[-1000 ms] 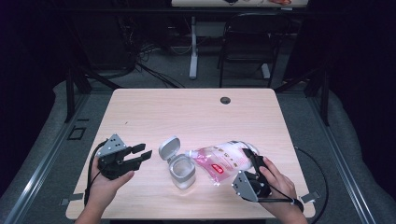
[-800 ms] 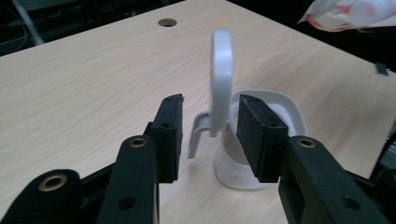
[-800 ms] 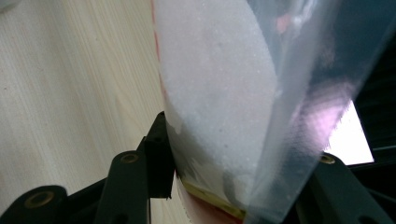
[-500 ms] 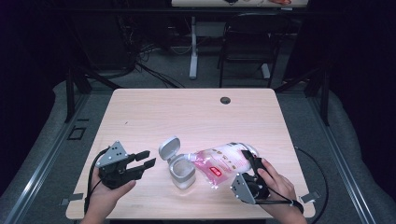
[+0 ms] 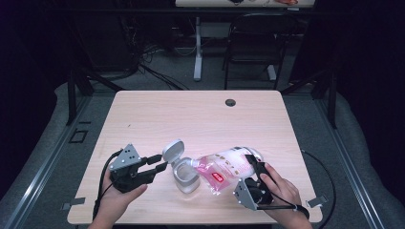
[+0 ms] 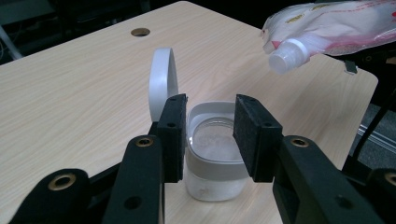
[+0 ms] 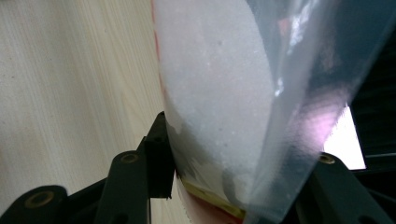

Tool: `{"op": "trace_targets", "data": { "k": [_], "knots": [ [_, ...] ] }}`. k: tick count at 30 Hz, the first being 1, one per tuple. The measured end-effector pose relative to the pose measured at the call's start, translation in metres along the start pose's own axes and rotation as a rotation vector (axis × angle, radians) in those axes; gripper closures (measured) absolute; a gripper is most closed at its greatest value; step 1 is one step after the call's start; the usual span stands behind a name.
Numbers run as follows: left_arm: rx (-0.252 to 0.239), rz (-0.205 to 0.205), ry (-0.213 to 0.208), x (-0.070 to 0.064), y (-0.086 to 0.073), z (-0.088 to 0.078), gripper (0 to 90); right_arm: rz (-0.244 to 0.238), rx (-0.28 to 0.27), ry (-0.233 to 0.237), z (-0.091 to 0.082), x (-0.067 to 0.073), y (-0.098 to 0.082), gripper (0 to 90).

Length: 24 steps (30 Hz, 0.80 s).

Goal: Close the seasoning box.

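Above open jar (image 5: 185,177), tilted powder-filled pouch (image 5: 224,168).

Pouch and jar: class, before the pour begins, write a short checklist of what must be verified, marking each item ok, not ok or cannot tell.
1. Jar lid flipped open: ok.
2. Pouch gripped by the right gripper: ok, jaws closed on its body.
3. Spout uncapped: cannot tell.
4. Spout over the jar mouth: not ok, in the left gripper view it hangs off to one side.
5. Left gripper steadying the jar: not ok, its jaws have just been closing, the pads short of the jar and not pressing on it.
6. Jar upright on the table: ok.
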State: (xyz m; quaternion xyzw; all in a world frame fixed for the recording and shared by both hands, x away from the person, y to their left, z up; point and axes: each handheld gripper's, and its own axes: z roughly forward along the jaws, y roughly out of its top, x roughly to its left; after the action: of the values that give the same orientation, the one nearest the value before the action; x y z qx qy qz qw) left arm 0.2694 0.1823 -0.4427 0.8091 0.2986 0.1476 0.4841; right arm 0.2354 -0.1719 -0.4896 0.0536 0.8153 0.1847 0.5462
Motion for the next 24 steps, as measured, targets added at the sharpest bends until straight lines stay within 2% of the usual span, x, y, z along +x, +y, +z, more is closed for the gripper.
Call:
{"op": "trace_targets", "data": {
  "k": [1, 9, 10, 11, 14, 16, 20, 21, 24],
  "knots": [
    [0.002, 0.003, 0.000, -0.001, 0.000, 0.001, 65.2, 0.001, -0.007, -0.030, 0.001, 0.002, 0.000, 52.5],
    [0.005, 0.020, -0.010, -0.005, 0.000, 0.006, 66.1, -0.021, 0.014, -0.028, 0.000, 0.001, 0.002, 52.5],
    [0.000, 0.020, -0.009, -0.006, 0.001, 0.007, 66.9, -0.007, -0.005, -0.029, 0.002, 0.002, 0.001, 52.5],
    [-0.002, 0.020, -0.012, -0.007, 0.003, 0.007, 68.7, -0.020, 0.010, -0.029, 0.001, 0.002, 0.002, 52.5],
    [-0.013, 0.022, -0.018, -0.009, 0.007, 0.010, 73.6, -0.014, -0.002, -0.023, 0.003, 0.004, 0.003, 52.5],
    [-0.011, 0.033, -0.012, -0.013, 0.010, 0.013, 75.9, -0.026, 0.007, -0.021, 0.003, 0.005, 0.003, 52.5],
    [-0.007, 0.043, -0.028, -0.018, 0.015, 0.021, 80.9, -0.029, 0.007, -0.026, 0.005, 0.007, 0.004, 52.5],
    [-0.006, 0.045, -0.029, -0.019, 0.016, 0.023, 81.4, -0.043, 0.025, -0.023, 0.005, 0.007, 0.005, 52.5],
    [-0.009, 0.048, -0.031, -0.022, 0.020, 0.029, 82.6, -0.052, 0.029, -0.023, 0.005, 0.008, 0.006, 52.6]
  ]
}}
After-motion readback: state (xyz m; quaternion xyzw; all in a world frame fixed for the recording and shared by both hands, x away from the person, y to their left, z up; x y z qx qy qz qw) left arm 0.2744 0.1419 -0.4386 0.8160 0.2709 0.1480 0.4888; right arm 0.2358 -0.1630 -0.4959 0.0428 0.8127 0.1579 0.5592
